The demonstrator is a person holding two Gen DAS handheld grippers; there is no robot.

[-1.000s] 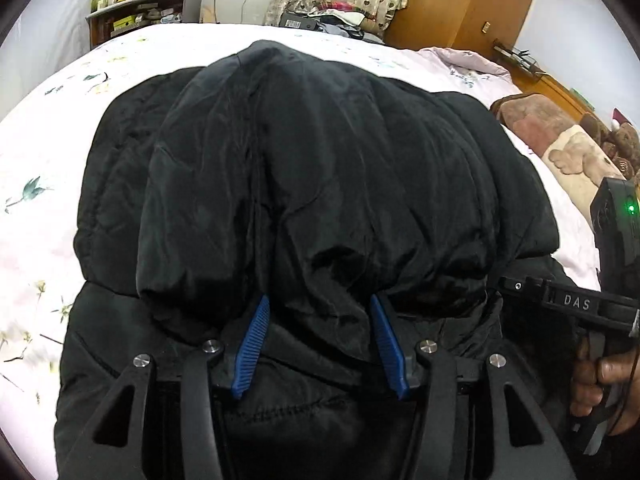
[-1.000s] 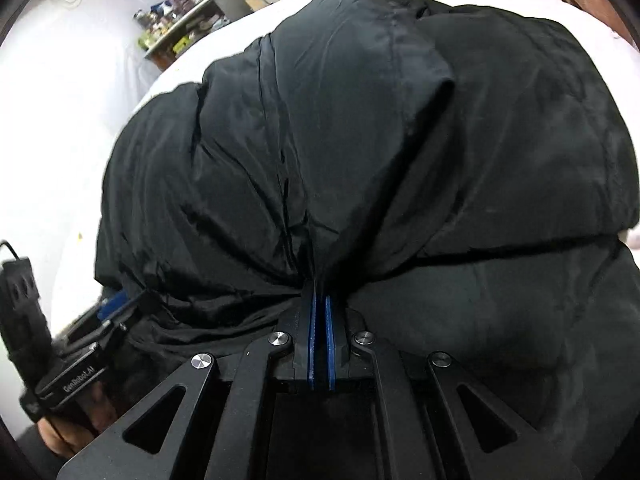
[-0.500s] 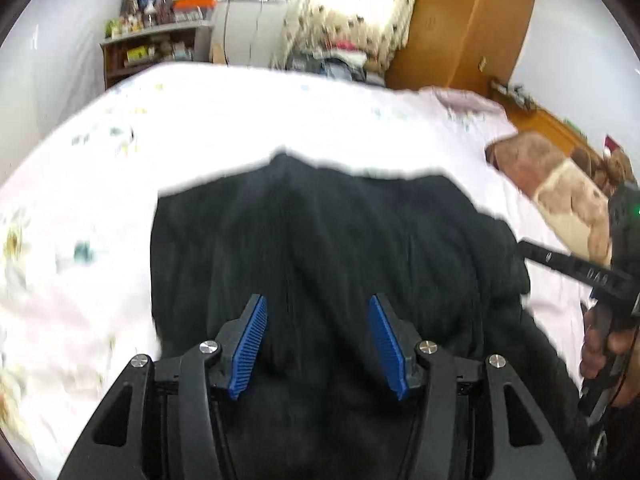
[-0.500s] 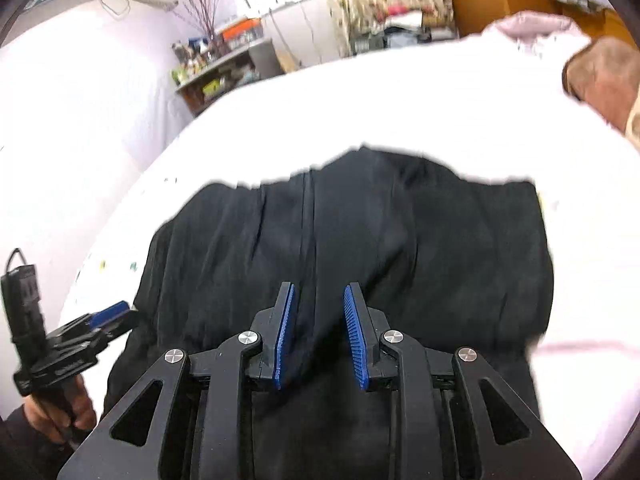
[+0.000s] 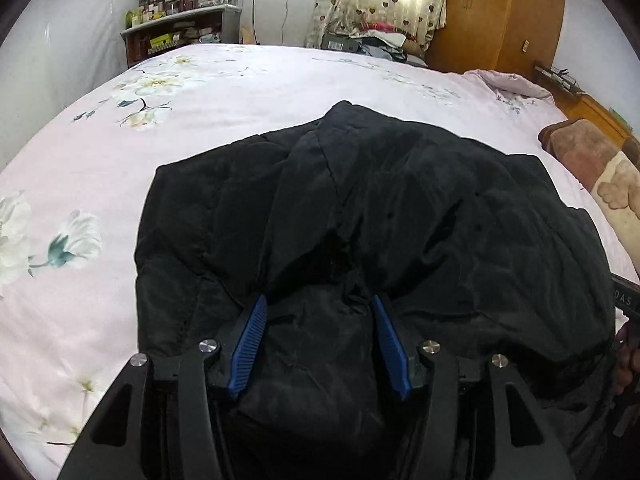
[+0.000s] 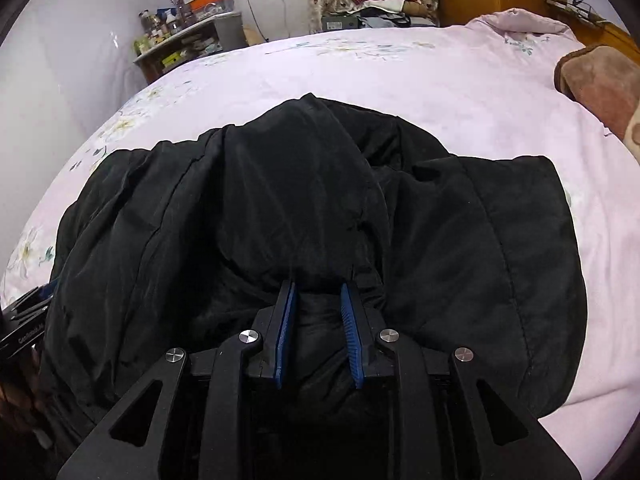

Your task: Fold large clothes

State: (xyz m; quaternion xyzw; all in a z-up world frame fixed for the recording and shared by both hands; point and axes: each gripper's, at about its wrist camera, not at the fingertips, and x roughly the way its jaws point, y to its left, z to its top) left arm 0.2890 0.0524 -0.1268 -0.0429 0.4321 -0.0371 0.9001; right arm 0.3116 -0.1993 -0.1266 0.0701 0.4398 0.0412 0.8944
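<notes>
A large black padded jacket (image 5: 400,208) lies bunched and folded over on a pink floral bed sheet (image 5: 200,92). It also fills the right wrist view (image 6: 280,208). My left gripper (image 5: 318,304) is open, its blue pads (image 5: 248,344) set against the near edge of the jacket, with a fold of fabric bulging between them. My right gripper (image 6: 318,292) is open, its pads (image 6: 286,332) also at the jacket's near edge with fabric between them. The right gripper shows at the right edge of the left wrist view (image 5: 624,300); the left gripper shows at the left edge of the right wrist view (image 6: 24,320).
A brown blanket with a plush toy (image 5: 592,160) lies at the bed's right side. A cluttered shelf (image 5: 180,32) and a white appliance (image 5: 276,12) stand beyond the far edge. A wooden wardrobe (image 5: 492,16) and piled clothes (image 5: 372,40) are at the back.
The right gripper has opened and let go of the jacket fold. Both grippers drew back, then came in again to the jacket's near edge. The jacket has settled lower on the bed.
</notes>
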